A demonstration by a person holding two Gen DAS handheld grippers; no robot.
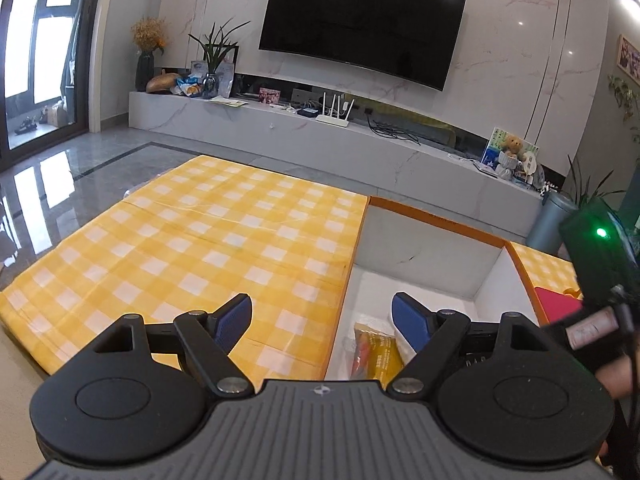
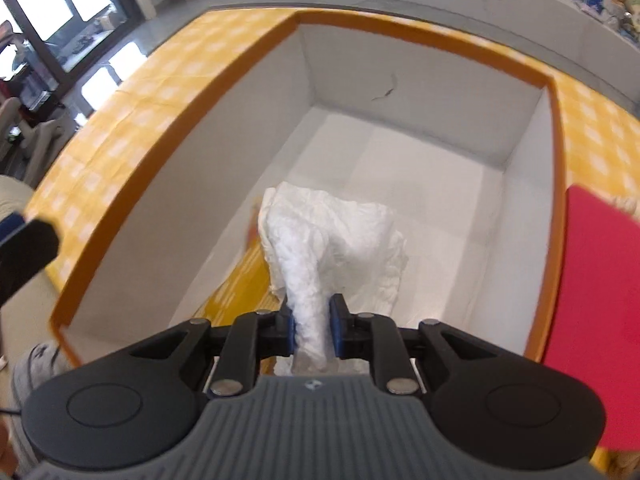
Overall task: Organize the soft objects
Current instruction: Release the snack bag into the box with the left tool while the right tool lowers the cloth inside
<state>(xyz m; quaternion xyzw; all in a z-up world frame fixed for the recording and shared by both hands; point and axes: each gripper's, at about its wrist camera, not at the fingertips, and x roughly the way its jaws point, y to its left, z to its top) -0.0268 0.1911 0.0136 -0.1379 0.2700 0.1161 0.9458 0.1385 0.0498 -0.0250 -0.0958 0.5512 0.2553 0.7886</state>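
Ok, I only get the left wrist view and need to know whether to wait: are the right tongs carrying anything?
Observer: Yes, the right tongs are shut on a crumpled white bundle.
Operator: Is it over the box yet?
Observer: Yes, it hangs down inside the orange-rimmed box, near the close end.
Operator: Is it covering the yellow packet I see in there?
Observer: Partly; the yellow packet shows past the bundle's left edge.
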